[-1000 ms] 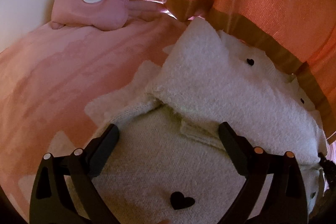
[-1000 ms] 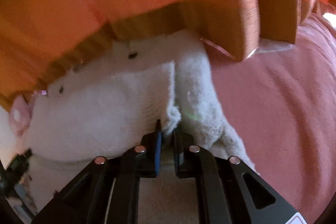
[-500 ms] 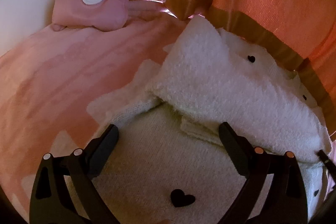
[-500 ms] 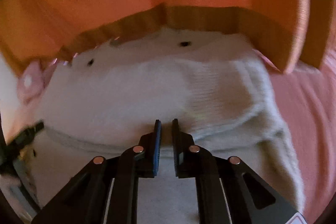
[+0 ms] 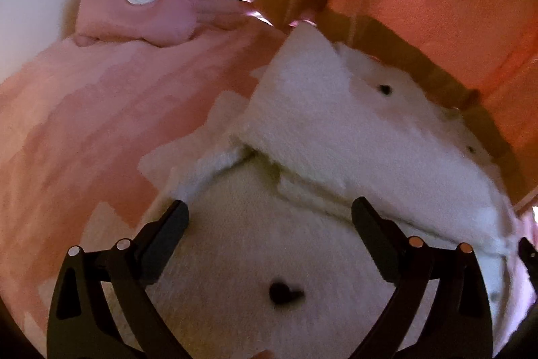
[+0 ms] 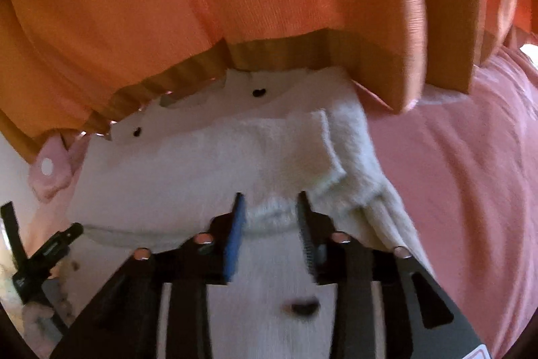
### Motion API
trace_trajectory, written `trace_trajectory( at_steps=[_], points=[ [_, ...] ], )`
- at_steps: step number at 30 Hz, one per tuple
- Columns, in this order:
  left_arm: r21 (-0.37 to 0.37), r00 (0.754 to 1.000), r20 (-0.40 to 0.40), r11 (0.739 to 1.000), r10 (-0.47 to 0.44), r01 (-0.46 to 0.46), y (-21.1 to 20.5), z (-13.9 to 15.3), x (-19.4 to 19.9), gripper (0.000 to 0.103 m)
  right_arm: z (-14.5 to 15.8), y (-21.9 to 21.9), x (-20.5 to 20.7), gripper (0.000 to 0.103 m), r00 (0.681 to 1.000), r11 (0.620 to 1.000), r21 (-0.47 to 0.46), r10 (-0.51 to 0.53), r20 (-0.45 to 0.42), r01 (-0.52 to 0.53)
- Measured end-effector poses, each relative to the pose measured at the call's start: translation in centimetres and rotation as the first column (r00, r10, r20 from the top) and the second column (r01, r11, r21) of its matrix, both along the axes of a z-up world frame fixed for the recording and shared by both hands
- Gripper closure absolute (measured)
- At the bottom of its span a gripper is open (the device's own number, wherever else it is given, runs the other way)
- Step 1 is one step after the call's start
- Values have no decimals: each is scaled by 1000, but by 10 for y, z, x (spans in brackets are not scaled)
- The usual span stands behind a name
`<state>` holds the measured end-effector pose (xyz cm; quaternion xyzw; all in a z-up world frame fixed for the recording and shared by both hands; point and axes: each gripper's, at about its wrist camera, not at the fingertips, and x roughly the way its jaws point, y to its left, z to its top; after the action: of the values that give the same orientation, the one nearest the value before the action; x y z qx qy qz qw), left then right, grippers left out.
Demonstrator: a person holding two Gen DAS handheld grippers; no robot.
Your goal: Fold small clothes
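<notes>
— Jaws on the right gripper (image 6: 270, 207): opening right now, blue pad on one side, ribbed pad on the other, a ridge of cream knit lying between them but no longer pinched.

— Letting go on purpose?

— Looks that way. Folded flap of the white knit sweater (image 6: 215, 164) already laid across the body just ahead of the fingertips, so probably a release after placing the fold. Cuff end (image 6: 331, 177) resting just beyond the ribbed pad, doubled over.

— And the left gripper (image 5: 269, 217)?

— Spread wide, gripping nothing. Hovers over the lower body of the sweater, a black heart motif (image 5: 284, 291) behind and between the fingers, the folded edge (image 5: 302, 157) just ahead of the tips. Likely kept open and close to be ready to pin or smooth the layer.

— Where does the garment sit overall?

— Flat on the pink blanket (image 5: 84, 130), far edge tucked up against the hem of the orange curtain (image 6: 269, 5). Beyond the left finger, well apart: a pink pouch with a white round patch (image 5: 141, 9), out of the way.

— Fold finished?

— Judged only partway; one flap over, bundle still wide.
</notes>
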<state>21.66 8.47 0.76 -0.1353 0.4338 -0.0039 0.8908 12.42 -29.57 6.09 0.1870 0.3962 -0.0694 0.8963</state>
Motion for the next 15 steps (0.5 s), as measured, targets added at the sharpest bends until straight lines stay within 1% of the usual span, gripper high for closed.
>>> trace_trajectory(
  at_steps=[1,2,3,4,6,7,8,9,10,11,12,14,15],
  points=[
    [-22,1000,-1,1000,-15,14,4,4,-8,8,7,-5,-21,46,1000,1000,11,-14,-3,14],
    [-50,1000,-2,998,-27,27,11,9,-19,8,9,-8,-38,38,1000,999,17,-27,-6,27],
    [-87,999,-18,996,-32,31,21,14,-33,8,9,-10,-54,36,999,999,26,-29,-18,30],
    [-118,999,-34,992,-43,39,28,15,-43,8,7,-16,-76,36,998,999,37,-19,-54,21],
    [-184,995,-79,982,-68,53,48,14,-71,7,-2,-21,-103,36,992,999,52,13,-128,-7],
    [-196,992,-102,979,-75,54,57,11,-86,7,-10,-25,-121,35,980,998,62,37,-195,-25],
    [-195,990,-118,979,-80,56,63,9,-96,7,-13,-28,-132,35,972,997,69,46,-231,-31],
    [-182,985,-150,981,-90,62,70,4,-111,7,-18,-30,-144,35,962,996,84,59,-265,-38],
    [-177,978,-181,982,-100,67,75,-1,-122,7,-22,-31,-156,35,949,992,111,90,-303,-58],
    [-182,974,-201,981,-105,68,78,-4,-130,7,-26,-30,-162,35,943,989,134,110,-314,-70],
    [-204,967,-230,977,-109,62,83,-10,-142,7,-29,-30,-169,35,936,982,170,136,-324,-83],
    [-240,962,-243,968,-127,67,85,-14,-158,6,-40,-25,-176,34,911,956,275,204,-358,-106],
    [-242,961,-238,967,-141,82,83,-13,-166,5,-46,-21,-178,34,898,942,318,232,-374,-111]
  ],
)
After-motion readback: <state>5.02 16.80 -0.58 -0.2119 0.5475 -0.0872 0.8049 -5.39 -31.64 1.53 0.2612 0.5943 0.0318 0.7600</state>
